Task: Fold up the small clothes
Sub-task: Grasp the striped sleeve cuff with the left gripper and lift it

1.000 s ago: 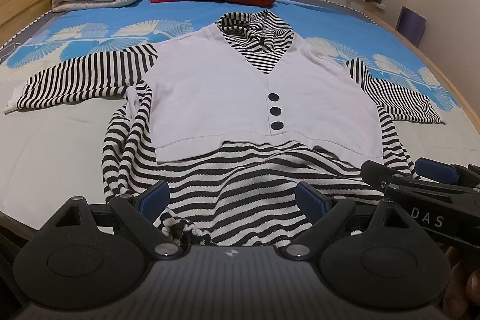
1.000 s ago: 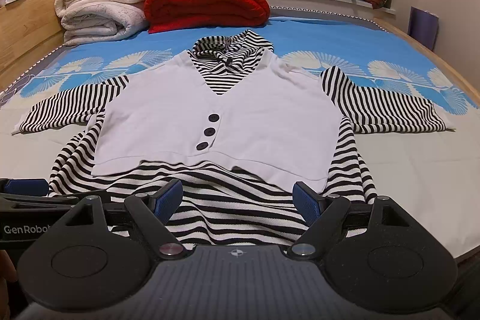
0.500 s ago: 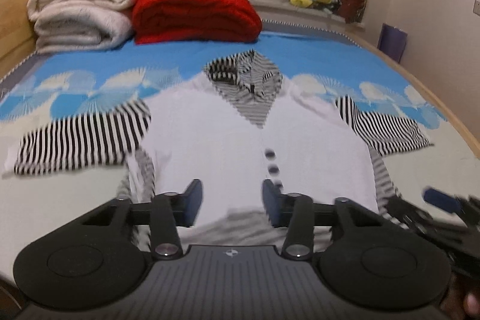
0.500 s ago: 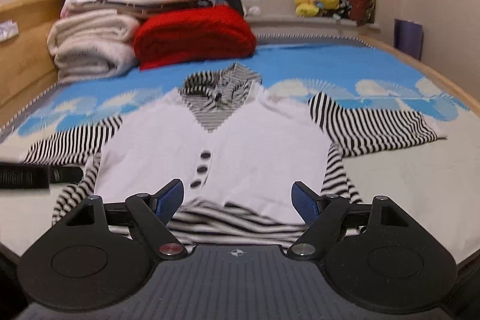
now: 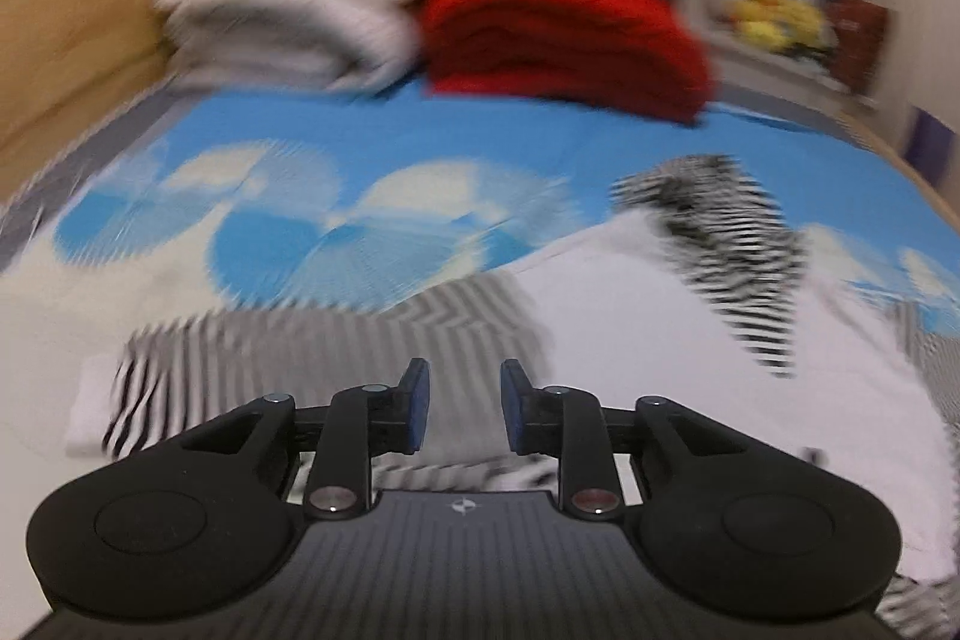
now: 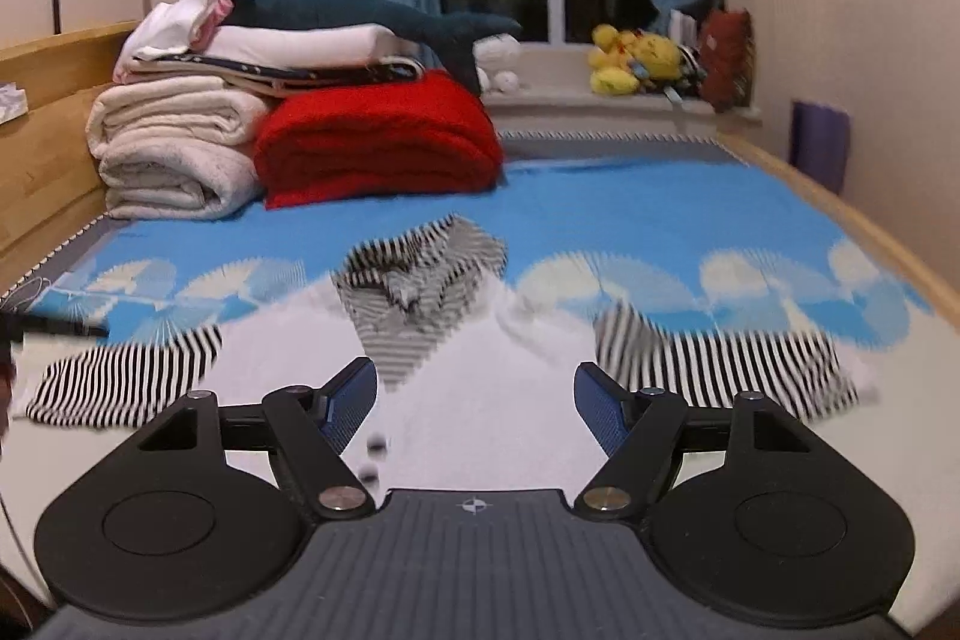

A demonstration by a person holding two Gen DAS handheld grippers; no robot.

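A small garment with a white vest front (image 6: 480, 388) and black-and-white striped collar and sleeves lies flat on the bed. My left gripper (image 5: 461, 406) hovers over its left striped sleeve (image 5: 336, 346), fingers partly open with a narrow gap, holding nothing; this view is blurred. My right gripper (image 6: 474, 400) is open wide and empty above the white front, between the collar (image 6: 420, 280) and the right striped sleeve (image 6: 720, 370). The left sleeve also shows in the right wrist view (image 6: 126, 382).
A red folded blanket (image 6: 378, 142) and rolled cream blankets (image 6: 174, 148) with stacked linen stand at the head of the bed. A wooden bed frame (image 6: 840, 220) runs along the right. Plush toys (image 6: 636, 58) sit on the window sill.
Both grippers rose and moved forward from the garment's hem toward its upper part. The left gripper swung left over the left sleeve and its fingers narrowed. The right gripper stayed open.
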